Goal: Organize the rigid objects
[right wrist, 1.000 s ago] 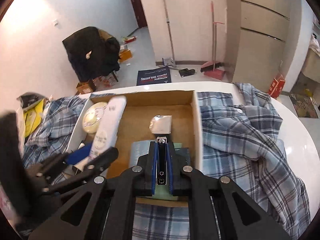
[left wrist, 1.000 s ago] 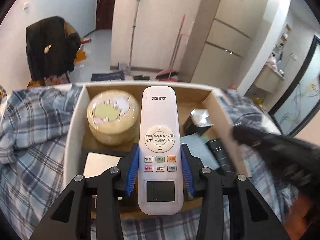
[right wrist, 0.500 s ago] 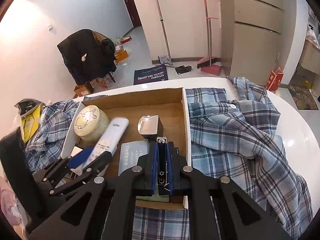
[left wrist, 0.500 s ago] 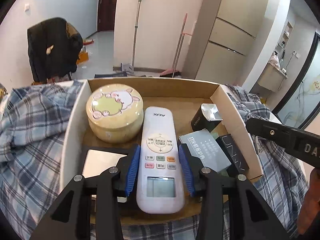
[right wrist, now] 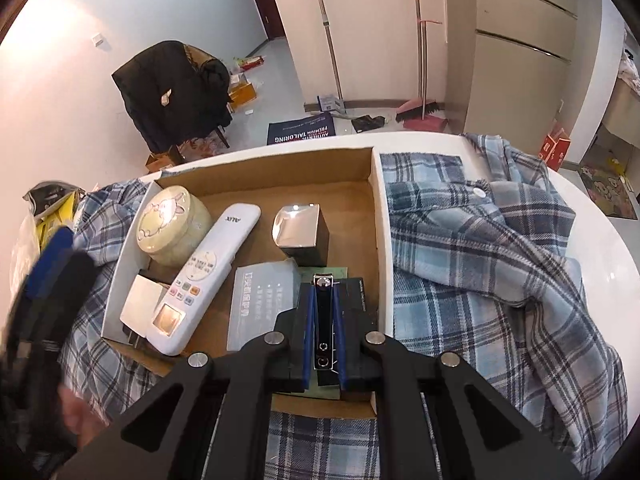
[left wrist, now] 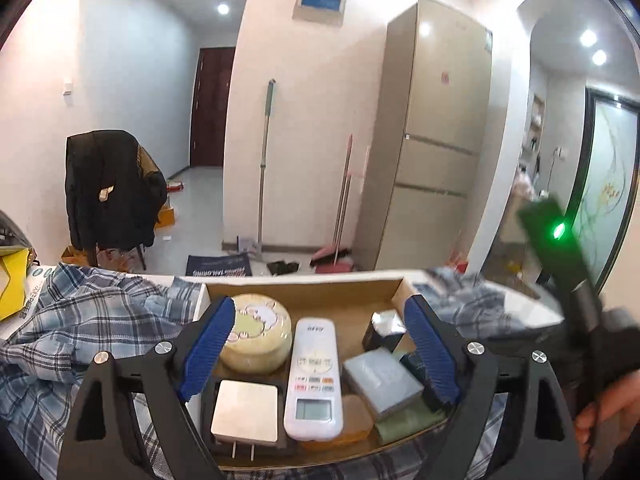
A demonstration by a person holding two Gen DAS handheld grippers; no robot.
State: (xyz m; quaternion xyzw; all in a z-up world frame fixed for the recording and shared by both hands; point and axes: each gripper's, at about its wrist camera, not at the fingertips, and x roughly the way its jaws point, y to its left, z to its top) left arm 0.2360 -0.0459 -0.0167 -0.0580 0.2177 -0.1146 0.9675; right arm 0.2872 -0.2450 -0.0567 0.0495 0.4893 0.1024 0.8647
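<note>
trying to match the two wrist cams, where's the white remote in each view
Left wrist: white remote low centre, lying in the cardboard box, between the opening blue pads.
Right wrist: white remote left of centre, slanting.
Shared landmark: round yellow tin beside the remote.

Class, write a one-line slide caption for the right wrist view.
Right gripper holds a nail clipper over a cardboard box containing a remote, tin and small boxes.

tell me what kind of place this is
Most likely a lived-in home, an open area beside a kitchen. A tall fridge stands by the wall, a mop and broom lean beside it, and a jacket-draped chair sits near a hallway door.
</note>
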